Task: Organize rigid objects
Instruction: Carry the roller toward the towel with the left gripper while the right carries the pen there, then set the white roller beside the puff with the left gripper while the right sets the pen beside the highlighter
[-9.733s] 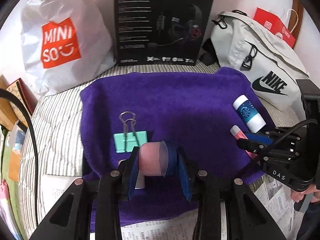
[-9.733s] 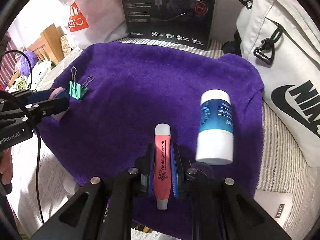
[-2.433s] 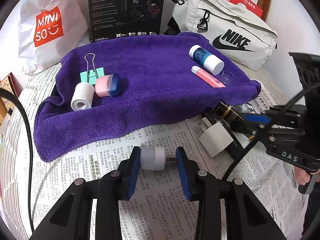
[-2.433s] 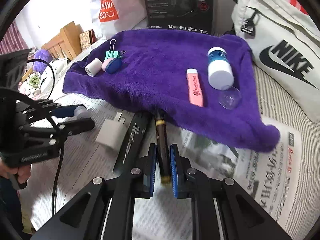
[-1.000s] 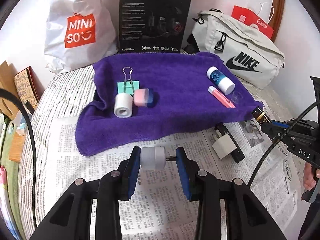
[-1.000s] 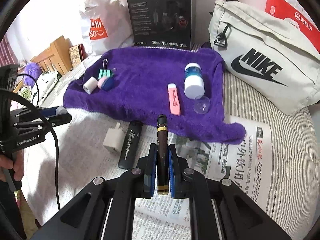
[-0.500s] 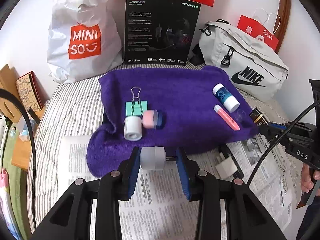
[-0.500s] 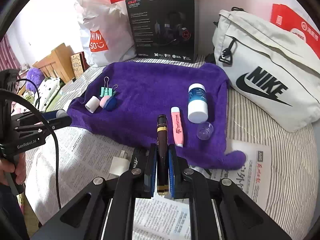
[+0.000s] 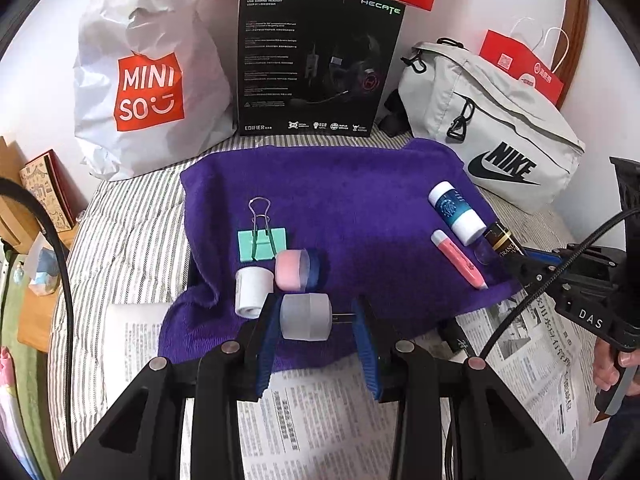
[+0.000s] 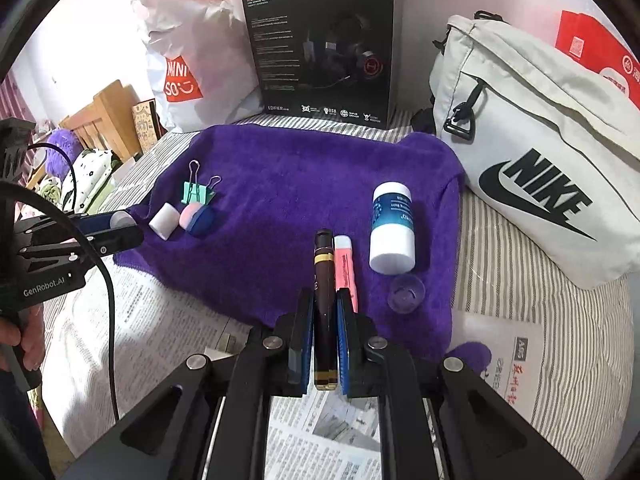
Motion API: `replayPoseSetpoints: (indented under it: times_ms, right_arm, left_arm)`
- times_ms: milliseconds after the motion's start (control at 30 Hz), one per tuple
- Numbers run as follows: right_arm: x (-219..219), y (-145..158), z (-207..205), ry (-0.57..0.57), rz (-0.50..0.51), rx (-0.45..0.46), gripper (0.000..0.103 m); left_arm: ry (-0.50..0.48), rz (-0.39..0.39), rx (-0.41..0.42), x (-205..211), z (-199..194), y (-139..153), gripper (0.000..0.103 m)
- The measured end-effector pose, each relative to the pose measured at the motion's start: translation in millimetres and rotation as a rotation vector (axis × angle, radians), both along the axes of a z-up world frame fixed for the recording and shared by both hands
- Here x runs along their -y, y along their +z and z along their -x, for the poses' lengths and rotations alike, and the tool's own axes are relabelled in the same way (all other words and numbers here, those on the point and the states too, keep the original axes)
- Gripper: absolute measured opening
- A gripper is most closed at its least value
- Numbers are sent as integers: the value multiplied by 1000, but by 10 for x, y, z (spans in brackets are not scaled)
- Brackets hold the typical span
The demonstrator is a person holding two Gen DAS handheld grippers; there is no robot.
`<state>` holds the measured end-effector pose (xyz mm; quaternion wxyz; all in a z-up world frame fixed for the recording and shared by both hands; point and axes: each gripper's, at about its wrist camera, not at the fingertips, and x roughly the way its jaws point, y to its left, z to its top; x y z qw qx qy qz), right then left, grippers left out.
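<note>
Your left gripper [image 9: 318, 318] pinches a small white plug adapter [image 9: 306, 317] between its blue pads, metal prongs pointing toward the right pad, low in the centre of the left wrist frame, over the near edge of the purple towel [image 9: 360, 184]. Your right gripper [image 10: 325, 320] is pressed tight on a dark brown pen [image 10: 324, 280] with a gold band, which lies lengthwise between the pads and pokes forward over the towel's front edge in the lower centre of the right wrist frame.

On the towel, left of centre, sit a mint binder clip [image 9: 262, 242], a white roll [image 9: 252, 292] and a pink-and-blue eraser [image 9: 298, 264], the last two touching. Toward the right lie a pink highlighter [image 10: 345, 268], just beside the pen's tip, a blue-and-white bottle [image 10: 392, 228] on its side, and a clear cap [image 10: 406, 293] near the bottle's end.

Newspaper [image 9: 320, 420] covers the striped bedding [image 9: 132, 220] in front (the lower edge of both frames). A MINISO bag [image 9: 148, 80], a black headset box [image 9: 316, 60] and a Nike bag [image 9: 496, 136] line the top.
</note>
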<state>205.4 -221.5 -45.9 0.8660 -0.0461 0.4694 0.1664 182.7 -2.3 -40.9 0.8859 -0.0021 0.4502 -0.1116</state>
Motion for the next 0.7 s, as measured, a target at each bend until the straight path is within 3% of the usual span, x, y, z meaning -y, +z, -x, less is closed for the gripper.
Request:
replayPoseSetpoints:
  times_ms: [700]
  right_arm:
    - [-402,-567,-565,58,35,-106,11]
  left_arm:
    - [28,9,-6,-178,-181,-31,34]
